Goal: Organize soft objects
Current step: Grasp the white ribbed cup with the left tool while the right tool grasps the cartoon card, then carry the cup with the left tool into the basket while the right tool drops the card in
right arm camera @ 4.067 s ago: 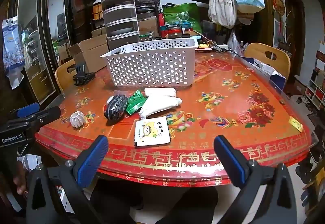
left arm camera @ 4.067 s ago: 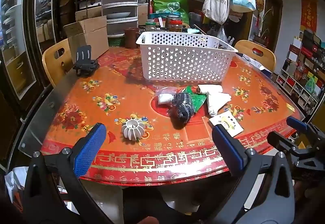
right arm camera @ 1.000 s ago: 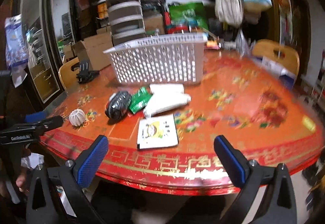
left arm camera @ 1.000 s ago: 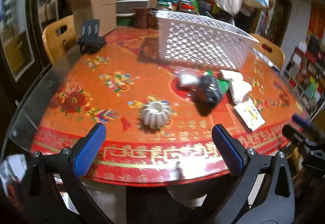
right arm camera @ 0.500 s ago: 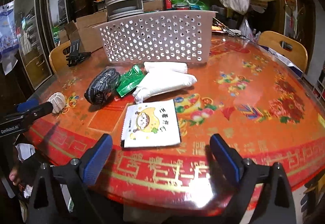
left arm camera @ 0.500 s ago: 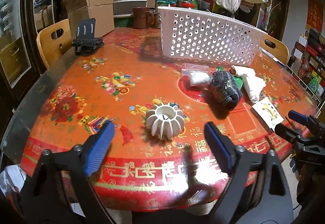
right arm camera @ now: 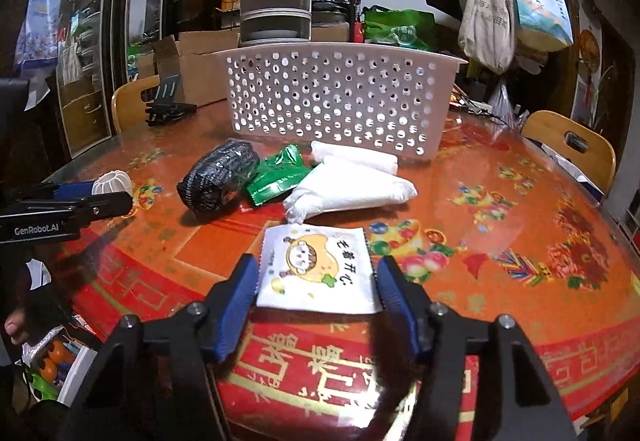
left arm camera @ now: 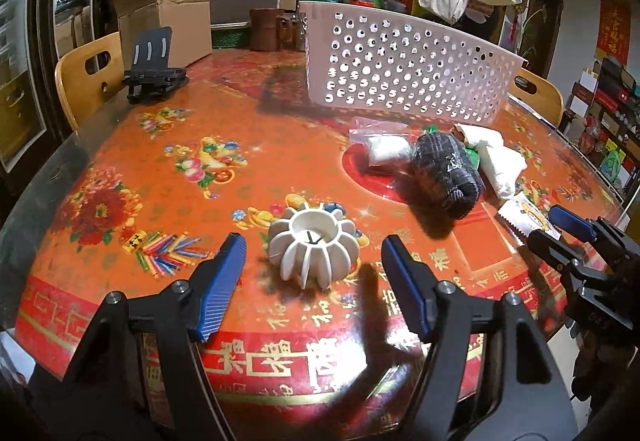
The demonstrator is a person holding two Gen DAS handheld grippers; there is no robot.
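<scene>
A white ribbed round object (left arm camera: 313, 243) lies on the red table (left arm camera: 160, 161). My left gripper (left arm camera: 312, 281) is open, its blue pads on either side of the object's near end. A white cartoon packet (right arm camera: 320, 269) lies flat near the table's front edge. My right gripper (right arm camera: 316, 299) is open, its pads flanking the packet's near end. Behind lie a dark knitted roll (right arm camera: 218, 177), a green packet (right arm camera: 278, 179), two white soft rolls (right arm camera: 352, 187) and a clear bag (left arm camera: 380, 145). A white perforated basket (right arm camera: 332, 97) stands behind them.
A black phone stand (left arm camera: 154, 69) sits at the table's far left. Wooden chairs (right arm camera: 568, 149) stand around the table. Cardboard boxes (left arm camera: 168, 17), stacked containers and hanging bags fill the background. My left gripper also shows in the right wrist view (right arm camera: 60, 203).
Both grippers have moved forward and lower over the table. The left now brackets the ribbed object and the right brackets the cartoon packet. Both jaws have narrowed a little.
</scene>
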